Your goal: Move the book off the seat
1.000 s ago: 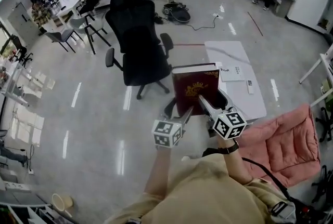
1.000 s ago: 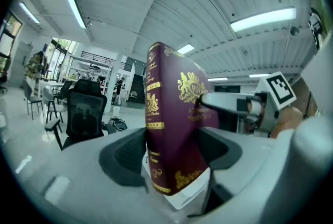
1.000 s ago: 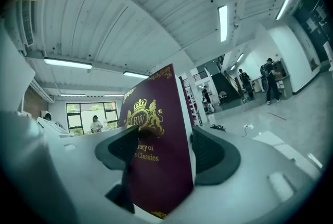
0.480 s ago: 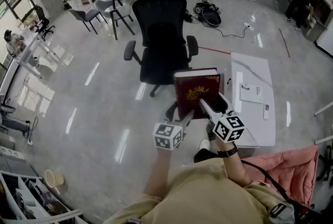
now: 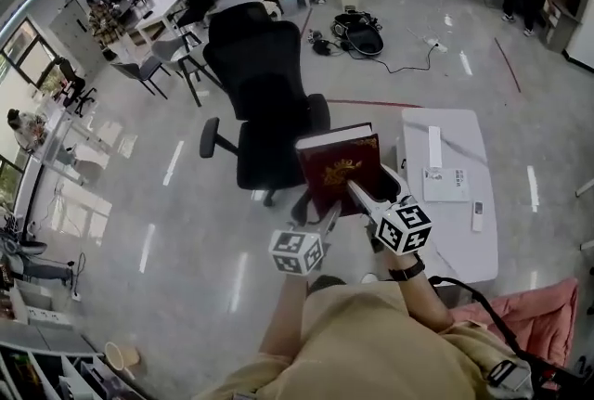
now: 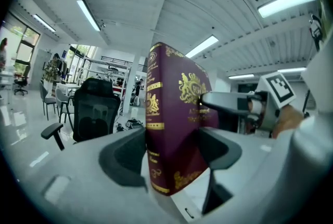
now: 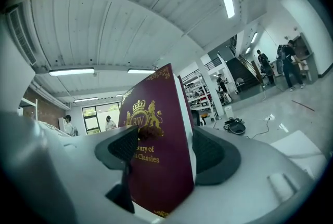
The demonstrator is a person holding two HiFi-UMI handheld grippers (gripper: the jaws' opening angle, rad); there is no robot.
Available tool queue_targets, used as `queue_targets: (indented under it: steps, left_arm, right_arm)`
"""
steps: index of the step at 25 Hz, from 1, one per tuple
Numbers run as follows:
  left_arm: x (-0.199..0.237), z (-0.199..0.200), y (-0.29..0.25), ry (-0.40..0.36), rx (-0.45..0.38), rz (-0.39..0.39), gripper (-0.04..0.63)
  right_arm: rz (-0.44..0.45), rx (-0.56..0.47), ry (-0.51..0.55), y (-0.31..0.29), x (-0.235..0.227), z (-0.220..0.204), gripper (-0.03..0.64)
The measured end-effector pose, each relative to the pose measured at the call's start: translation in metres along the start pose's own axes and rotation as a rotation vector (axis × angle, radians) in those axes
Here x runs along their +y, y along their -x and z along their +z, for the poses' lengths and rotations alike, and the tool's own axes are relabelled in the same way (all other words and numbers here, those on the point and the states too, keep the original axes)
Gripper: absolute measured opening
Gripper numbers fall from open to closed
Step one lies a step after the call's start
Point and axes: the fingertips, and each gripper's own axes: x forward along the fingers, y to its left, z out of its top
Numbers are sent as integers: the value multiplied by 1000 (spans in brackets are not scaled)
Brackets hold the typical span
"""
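A thick maroon book with gold print hangs upright in the air, clear of the black office chair behind it. My left gripper is shut on the book's lower edge; in the left gripper view the book fills the gap between the jaws of the left gripper. My right gripper is shut on the cover from the right. In the right gripper view the book sits between the pads of the right gripper.
A low white table with a sheet of paper and a remote stands to the right of the book. A pink cushion lies at the bottom right. Bags and a cable lie on the floor beyond the chair. Desks and chairs line the far left.
The view has swung across the room while both grippers carry the book. The chair has shifted left behind it, and the pink cushion has slid off toward the bottom right corner.
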Motion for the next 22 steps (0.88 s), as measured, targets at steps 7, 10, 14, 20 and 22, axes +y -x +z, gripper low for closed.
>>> queue_targets:
  steps: [7, 10, 14, 20, 22]
  left_arm:
    - [-18, -8, -110, -28, 90, -119, 308]
    - [-19, -9, -167, -50, 131, -200, 308]
    - [-22, -1, -253, -72, 163, -332, 308]
    - [-11, 27, -356, -78, 187, -544, 295]
    - [-8, 23, -383, -75, 224, -612, 295]
  right_arm:
    - [-114, -29, -90, -4, -110, 7, 319]
    - [-203, -43, -113, -14, -163, 12, 319]
    - [-355, -89, -161, -30, -238, 27, 319]
    - [-545, -140, -176, -62, -317, 59, 319]
    - [-620, -138, -202, -69, -338, 57, 321]
